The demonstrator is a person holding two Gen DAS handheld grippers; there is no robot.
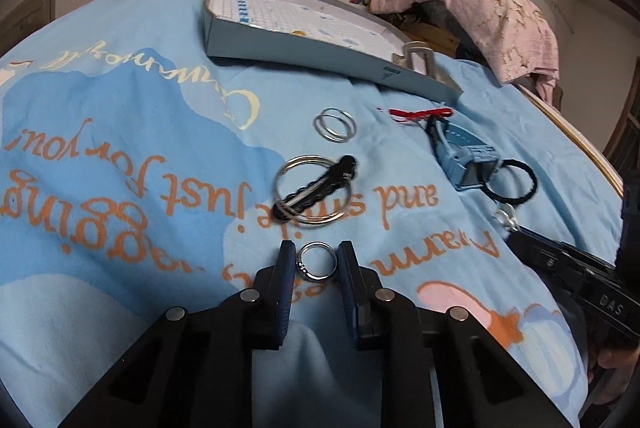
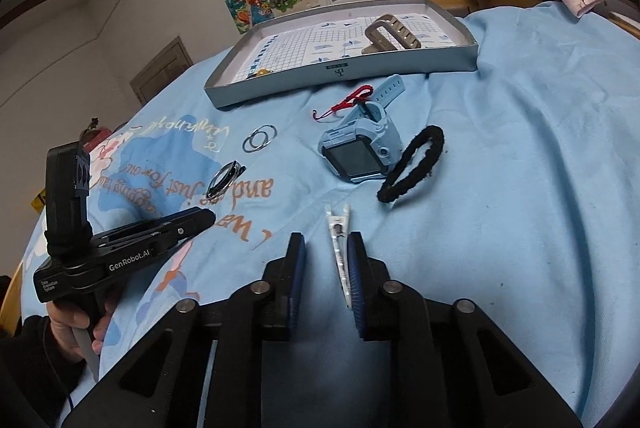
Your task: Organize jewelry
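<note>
Two pickups are in hand at once on the bed covered with a light blue printed sheet. The left claw is closed around a small silver finger ring; both blue pads seem to touch its rim, so it is judged as clamped. The right claw has a slim white and clear hair clip between its pads; the clip lies against the right pad, but a gap is seen at the left pad, so it is not yet gripped.

From the ring, a large silver hoop with a black hair clip lies at 12 o'clock, and a pair of thin silver rings farther at 12. The shallow grey cardboard tray stands beyond them, at about 1 o'clock. A blue smartwatch and a black fuzzy hair tie are seen at 1 o'clock from the right claw.

Next, the right claw probably must close fully, then both items should be lifted and carried to the tray.
</note>
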